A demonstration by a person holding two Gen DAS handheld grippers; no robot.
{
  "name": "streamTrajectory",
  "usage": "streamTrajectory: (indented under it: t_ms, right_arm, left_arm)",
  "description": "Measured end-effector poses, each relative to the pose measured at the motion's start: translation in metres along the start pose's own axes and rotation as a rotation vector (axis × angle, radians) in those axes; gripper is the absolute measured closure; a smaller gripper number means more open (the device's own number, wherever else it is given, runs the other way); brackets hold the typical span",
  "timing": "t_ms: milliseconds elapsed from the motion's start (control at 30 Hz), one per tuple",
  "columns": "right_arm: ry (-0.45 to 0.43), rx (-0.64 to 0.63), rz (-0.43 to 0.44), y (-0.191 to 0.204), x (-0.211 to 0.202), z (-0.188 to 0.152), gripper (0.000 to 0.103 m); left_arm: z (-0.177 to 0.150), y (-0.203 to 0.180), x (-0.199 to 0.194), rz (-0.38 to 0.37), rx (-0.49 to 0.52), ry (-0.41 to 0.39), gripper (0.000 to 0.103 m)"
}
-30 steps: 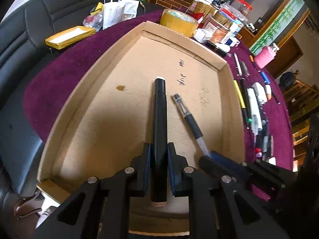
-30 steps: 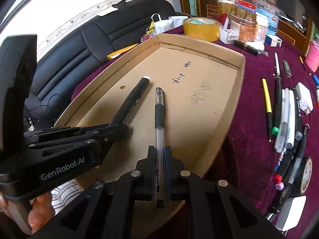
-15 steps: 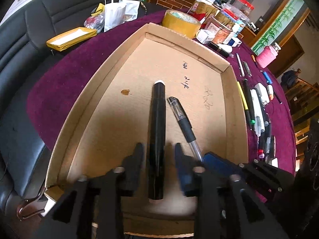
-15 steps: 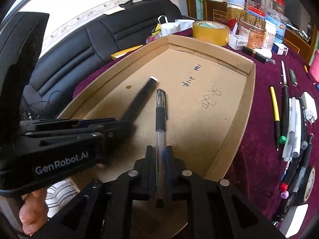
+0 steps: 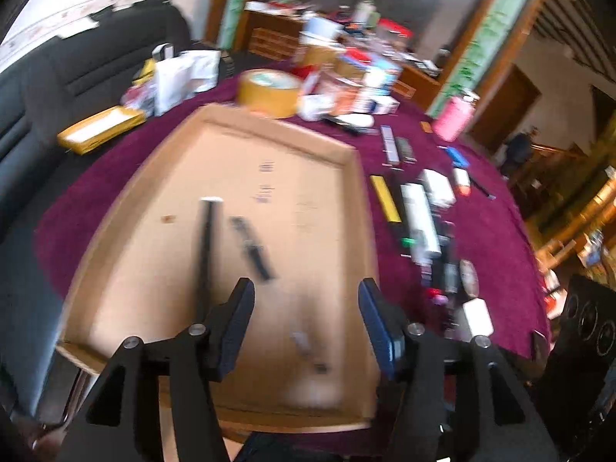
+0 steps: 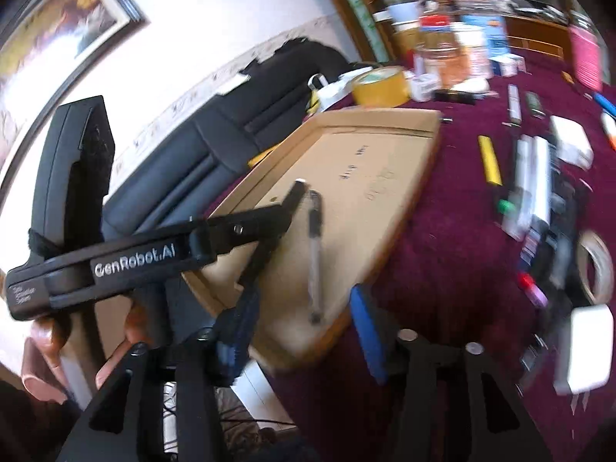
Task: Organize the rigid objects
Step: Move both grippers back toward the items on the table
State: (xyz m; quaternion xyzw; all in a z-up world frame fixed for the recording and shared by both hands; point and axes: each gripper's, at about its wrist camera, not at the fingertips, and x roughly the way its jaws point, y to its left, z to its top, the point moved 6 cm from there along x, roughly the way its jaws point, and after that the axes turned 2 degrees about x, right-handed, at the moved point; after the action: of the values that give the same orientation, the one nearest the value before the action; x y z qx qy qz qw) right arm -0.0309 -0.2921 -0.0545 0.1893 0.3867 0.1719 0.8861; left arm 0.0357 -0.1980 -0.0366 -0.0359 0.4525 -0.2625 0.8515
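- While its jaws stand apart with nothing between them, having just been opening, the left gripper point(image 5: 306, 319) hovers over the near end of the cardboard tray point(image 5: 348, 161); its pads are blue, its frame black.
- Likewise parted and empty, jaws just opened, the right gripper point(image 6: 304, 329) hangs over the tray's near right edge point(image 6: 400, 227). At its nine o'clock a hand point(image 6: 127, 331) grips the handle of the other tool.
- Inside the tray lies a black marker point(image 5: 208, 238), a long matt cylinder with a pale tip, running toward twelve o'clock from the left gripper's left finger.
- Just beside it, toward one o'clock in the left wrist view, lies a gel pen point(image 6: 315, 258): clear plastic barrel, black rubber grip, black cap. The two lie close, apart at their far ends.
- The tray is shallow, flat brown cardboard with low folded walls and scribbles on its floor.
- Under it spreads a plush maroon tablecloth point(image 5: 489, 227).
- At three o'clock of the tray a row of pens and markers point(image 5: 419, 215) lies loose on the cloth, blurred.
- At twelve o'clock sits a roll of tan tape point(image 5: 269, 90).
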Motion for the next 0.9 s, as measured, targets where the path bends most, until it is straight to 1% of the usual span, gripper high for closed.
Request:
streamTrajectory:
  t_ms: [33,100,200,267,433,567,600,667,733,767,800,900]
  right_arm:
    - [-0.020,0.008,-0.006,-0.004,-0.008,-0.004,0.033]
    - [-0.069,0.033,-0.029,-0.016,-0.030,-0.012,0.026]
    - [-0.125,0.080,-0.068,-0.033,-0.057,-0.021,0.024]
    - [-0.165,0.111,-0.107,-0.047,-0.077,-0.026,0.021]
    - [-0.222,0.170,-0.259,-0.079,-0.104,-0.031,0.021]
    - [-0.251,0.192,-0.342,-0.102,-0.115,-0.029,0.021]
    - [-0.246,0.199,-0.350,-0.107,-0.115,-0.029,0.021]
    - [-0.226,0.209,-0.337,-0.113,-0.110,-0.028,0.022]
    - [-0.205,0.226,-0.367,-0.121,-0.107,-0.029,0.033]
    - [-0.192,0.222,-0.377,-0.125,-0.105,-0.031,0.035]
    - [-0.183,0.221,-0.386,-0.128,-0.103,-0.031,0.037]
    - [-0.163,0.227,-0.422,-0.137,-0.099,-0.033,0.037]
  left_arm:
    - [-0.002,-0.013,0.001,-0.028,0.018,0.002,0.048]
    - [-0.005,-0.031,0.003,-0.057,0.051,0.009,0.048]
    - [-0.010,-0.060,0.007,-0.075,0.115,0.013,0.047]
    - [-0.014,-0.073,0.011,-0.079,0.141,0.020,0.044]
    - [-0.022,-0.096,0.016,-0.097,0.193,0.043,0.043]
    - [-0.024,-0.104,0.019,-0.094,0.204,0.053,0.043]
    - [-0.024,-0.105,0.019,-0.096,0.204,0.053,0.043]
    - [-0.023,-0.105,0.018,-0.092,0.207,0.050,0.043]
    - [-0.023,-0.105,0.022,-0.089,0.202,0.054,0.043]
    - [-0.024,-0.105,0.023,-0.087,0.202,0.059,0.043]
    - [-0.025,-0.105,0.024,-0.085,0.202,0.066,0.043]
    - [-0.026,-0.106,0.026,-0.086,0.203,0.072,0.043]
